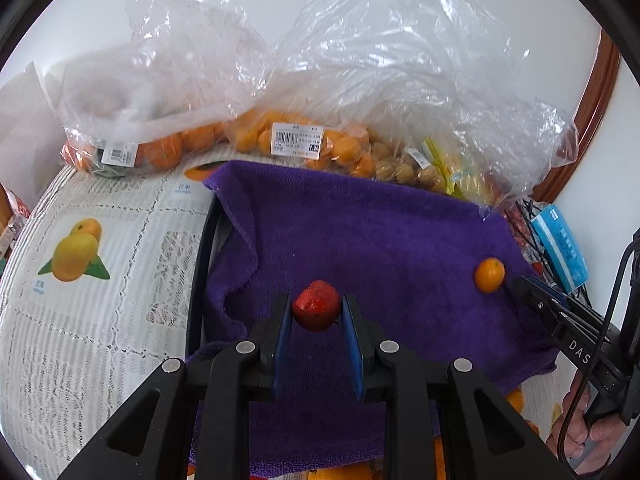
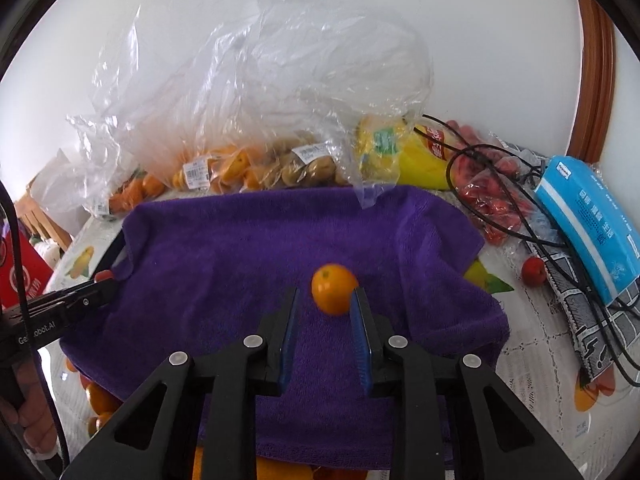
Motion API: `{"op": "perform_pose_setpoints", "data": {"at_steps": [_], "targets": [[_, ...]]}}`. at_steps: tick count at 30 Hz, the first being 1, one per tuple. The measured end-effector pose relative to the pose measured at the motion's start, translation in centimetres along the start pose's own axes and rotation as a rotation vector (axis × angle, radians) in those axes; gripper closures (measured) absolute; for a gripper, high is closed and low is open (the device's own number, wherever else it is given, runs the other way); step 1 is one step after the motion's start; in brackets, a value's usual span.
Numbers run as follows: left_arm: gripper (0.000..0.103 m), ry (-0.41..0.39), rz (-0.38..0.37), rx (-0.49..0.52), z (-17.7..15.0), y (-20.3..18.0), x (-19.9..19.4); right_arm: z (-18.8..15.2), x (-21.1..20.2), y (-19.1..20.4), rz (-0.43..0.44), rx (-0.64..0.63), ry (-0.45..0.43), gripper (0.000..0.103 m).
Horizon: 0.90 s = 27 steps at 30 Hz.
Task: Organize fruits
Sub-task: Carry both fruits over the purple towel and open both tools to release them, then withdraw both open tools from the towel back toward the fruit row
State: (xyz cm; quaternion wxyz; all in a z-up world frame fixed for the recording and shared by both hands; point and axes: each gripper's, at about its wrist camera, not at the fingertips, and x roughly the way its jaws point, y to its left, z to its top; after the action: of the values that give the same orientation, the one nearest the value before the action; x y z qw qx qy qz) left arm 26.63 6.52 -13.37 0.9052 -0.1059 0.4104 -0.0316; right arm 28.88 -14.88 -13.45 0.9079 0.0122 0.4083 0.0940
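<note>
- Left gripper [image 1: 317, 312]: nearest the lens, pads pinching a red strawberry [image 1: 316, 310], held over the purple towel [image 1: 360, 232].
- Right gripper [image 2: 325, 304]: jaws at their narrowest; small orange [image 2: 334, 288] against the right pad only, held or not cannot be told.
- Behind the towel: clear bags of oranges [image 1: 168, 152], then a blue box [image 2: 588, 224] far right.

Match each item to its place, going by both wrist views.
Items:
1. strawberry
2. small orange
3. blue box

Places:
A. on the table, right of the purple towel
B. between the left tongs
C. at the tips of the right tongs

Pairs: 1-B, 2-C, 3-A
</note>
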Motion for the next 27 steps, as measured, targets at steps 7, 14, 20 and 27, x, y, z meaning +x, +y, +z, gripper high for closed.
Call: {"op": "perform_pose_setpoints", "data": {"at_steps": [7,14,20,27], "targets": [[0.079,0.050,0.017,-0.005,-0.8,-0.1,1.2,-0.6,-0.3,-0.1,0.001,-0.004,-0.005,0.077],[0.079,0.062,0.019,0.008,-1.0,-0.5,1.5,-0.6,-0.5,0.0,0.012,0.008,-0.016,0.068],[0.059,0.039,0.011,0.025,-1.0,-1.0,0.8,-0.6,-0.6,-0.2,0.017,0.029,-0.027,0.055],[0.040,0.008,0.030,0.057,-0.8,-1.7,-0.5,-0.6,-1.1,-0.2,-0.013,0.047,-0.030,0.037]]}}
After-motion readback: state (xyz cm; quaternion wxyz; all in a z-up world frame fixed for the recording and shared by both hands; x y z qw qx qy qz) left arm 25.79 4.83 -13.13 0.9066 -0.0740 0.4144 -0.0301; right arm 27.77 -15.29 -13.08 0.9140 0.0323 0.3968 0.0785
